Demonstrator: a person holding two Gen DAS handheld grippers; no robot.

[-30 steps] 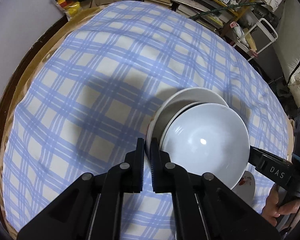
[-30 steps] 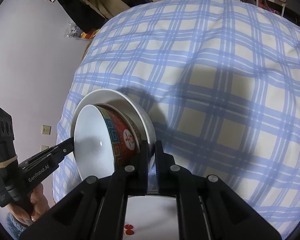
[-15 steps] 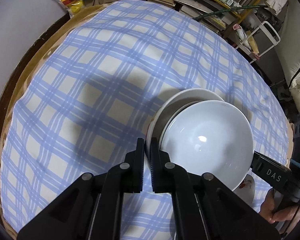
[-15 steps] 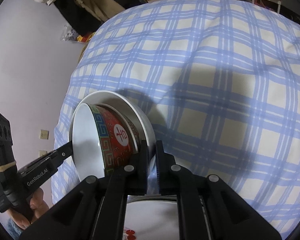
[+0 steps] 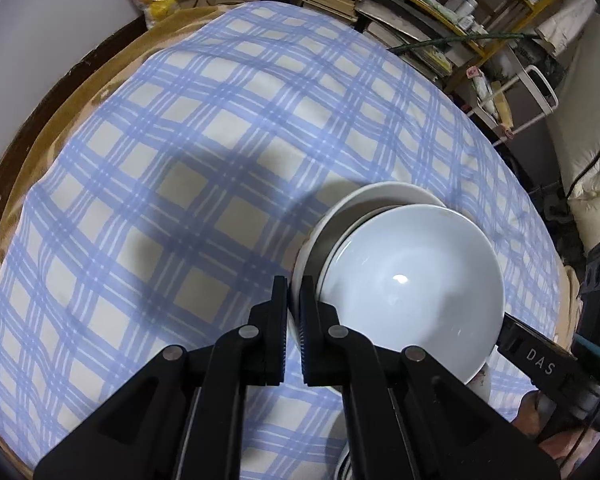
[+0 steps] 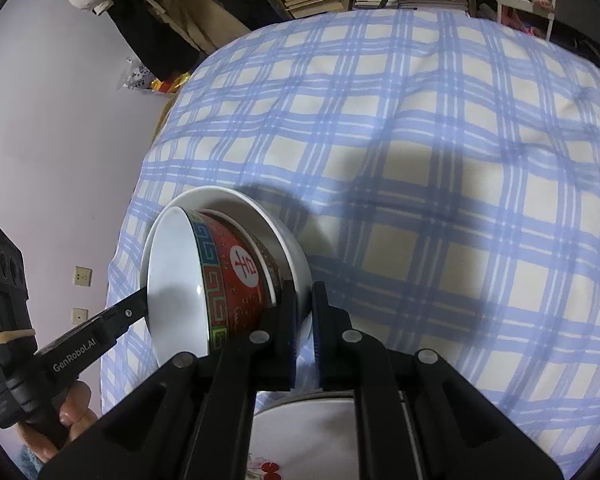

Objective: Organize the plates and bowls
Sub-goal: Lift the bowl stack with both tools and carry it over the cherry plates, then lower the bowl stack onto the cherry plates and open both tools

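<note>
Both grippers, left gripper (image 5: pixel 294 298) and right gripper (image 6: pixel 304 304), clamp opposite rims of the bowl stack (image 5: pixel 410 284), held directly above the plate (image 6: pixel 312 436)

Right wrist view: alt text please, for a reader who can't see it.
The right tool grips the rim of a white plate carrying a red patterned bowl, tilted above a blue checked tablecloth; the left tool grips the opposite rim.

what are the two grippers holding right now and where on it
Both clamp the rim of the white bowl, left gripper and right gripper on opposite sides; the red patterned bowl sits nested inside.
</note>
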